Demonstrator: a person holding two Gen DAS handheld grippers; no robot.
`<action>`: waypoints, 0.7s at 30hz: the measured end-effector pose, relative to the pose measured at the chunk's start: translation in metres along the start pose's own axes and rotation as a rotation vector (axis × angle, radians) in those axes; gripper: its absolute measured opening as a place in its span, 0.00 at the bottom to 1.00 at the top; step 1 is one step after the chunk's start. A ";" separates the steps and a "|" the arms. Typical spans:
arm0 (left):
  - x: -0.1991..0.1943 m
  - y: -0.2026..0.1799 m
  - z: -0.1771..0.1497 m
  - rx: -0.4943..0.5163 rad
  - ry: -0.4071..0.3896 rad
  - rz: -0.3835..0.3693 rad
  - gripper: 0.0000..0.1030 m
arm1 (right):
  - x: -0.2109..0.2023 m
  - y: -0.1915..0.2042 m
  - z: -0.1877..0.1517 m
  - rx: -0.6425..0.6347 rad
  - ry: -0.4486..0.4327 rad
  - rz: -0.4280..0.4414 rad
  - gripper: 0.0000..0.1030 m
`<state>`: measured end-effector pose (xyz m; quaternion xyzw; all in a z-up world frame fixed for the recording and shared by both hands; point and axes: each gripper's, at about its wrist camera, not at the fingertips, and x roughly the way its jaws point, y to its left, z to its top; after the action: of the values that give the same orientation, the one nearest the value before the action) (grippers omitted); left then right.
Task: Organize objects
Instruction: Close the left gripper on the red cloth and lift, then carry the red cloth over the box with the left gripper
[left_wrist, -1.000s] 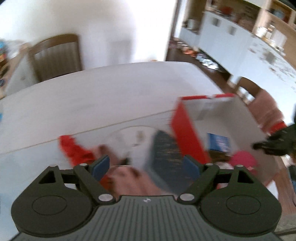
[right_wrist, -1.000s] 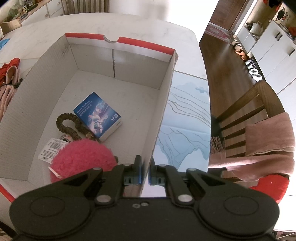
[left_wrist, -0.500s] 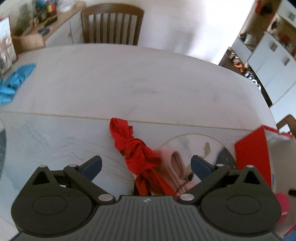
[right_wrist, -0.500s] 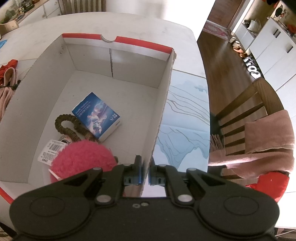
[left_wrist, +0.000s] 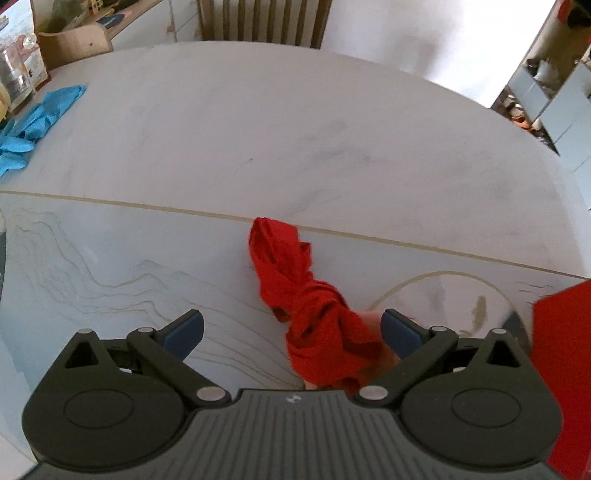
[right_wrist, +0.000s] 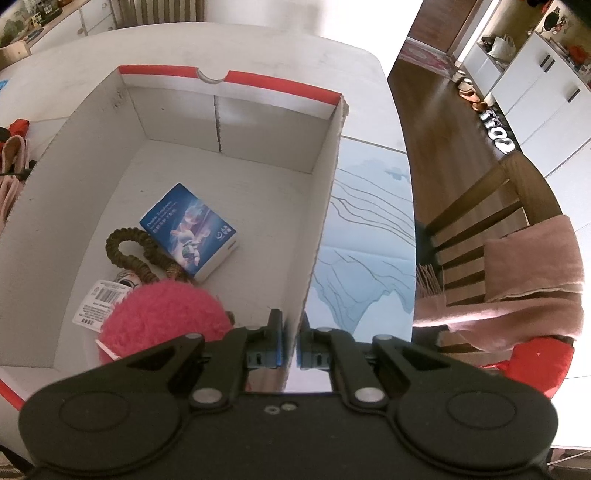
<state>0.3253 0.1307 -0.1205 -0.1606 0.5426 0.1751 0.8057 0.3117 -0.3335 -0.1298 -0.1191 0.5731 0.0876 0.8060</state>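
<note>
A knotted red cloth (left_wrist: 306, 306) was seen lying on the table (left_wrist: 258, 140), between the wide-spread fingers of the left hand-held gripper (left_wrist: 291, 328), untouched by either. A white cardboard box (right_wrist: 236, 122) was pinched at its right wall by the right hand-held gripper (right_wrist: 290, 345). Inside were noted a blue packet (right_wrist: 188, 229), a pink fuzzy ball (right_wrist: 162, 321) and a braided cord (right_wrist: 129, 254).

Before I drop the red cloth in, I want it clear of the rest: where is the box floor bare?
The box floor is bare along the far wall and the right wall, beyond the blue packet. The near left corner is crowded: pink pompom, braided cord, barcode tag. The red cloth lies on the table.
</note>
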 end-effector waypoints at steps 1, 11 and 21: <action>0.002 0.001 0.000 -0.002 0.003 0.008 0.99 | 0.000 0.000 0.000 0.001 0.001 -0.001 0.05; 0.008 0.005 -0.008 -0.015 0.024 -0.026 0.80 | 0.001 0.001 0.000 0.002 0.004 -0.006 0.06; -0.015 0.003 -0.014 0.024 -0.004 -0.079 0.28 | 0.001 0.001 0.000 0.001 0.003 -0.006 0.06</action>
<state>0.3070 0.1257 -0.1121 -0.1719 0.5362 0.1372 0.8149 0.3119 -0.3325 -0.1304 -0.1208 0.5740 0.0846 0.8055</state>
